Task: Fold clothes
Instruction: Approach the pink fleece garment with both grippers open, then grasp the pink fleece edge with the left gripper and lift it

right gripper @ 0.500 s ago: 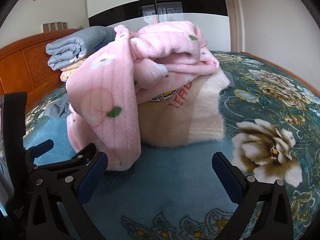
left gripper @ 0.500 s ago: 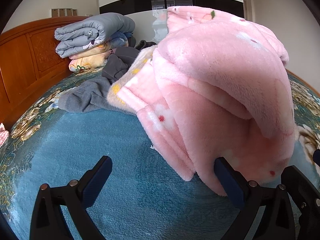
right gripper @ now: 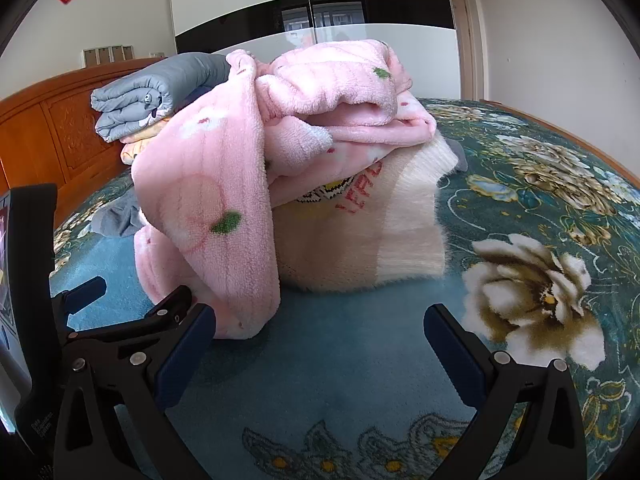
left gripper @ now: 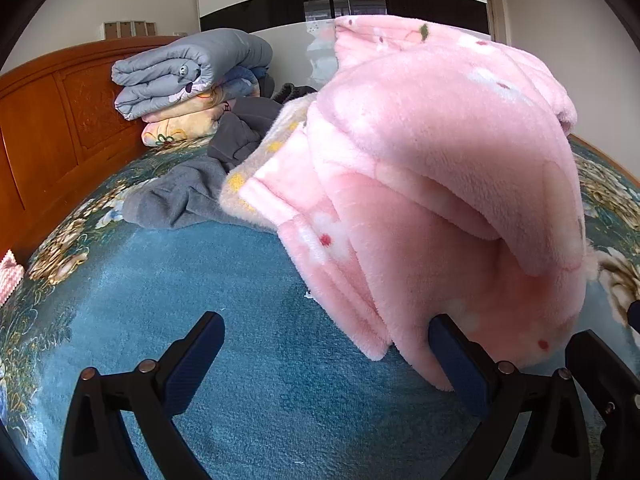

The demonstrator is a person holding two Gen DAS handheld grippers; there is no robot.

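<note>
two tools (left gripper: 326, 354) (right gripper: 320, 344) released and empty, fluffy pink garment (left gripper: 440, 184) heaped on cream sweater (right gripper: 360, 240)

cream sweater (right gripper: 360, 240) half hidden under pink fleece (right gripper: 224, 200)

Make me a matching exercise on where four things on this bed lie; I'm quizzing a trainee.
Things:
1. pink fleece
2. cream sweater
3. grey quilt
4. dark grey garment

Places:
A. crumpled flat on the bedspread
B. top of the stack by the headboard
C. draped over the pile
D. under the pink fabric

Pairs: 1-C, 2-D, 3-B, 4-A
</note>
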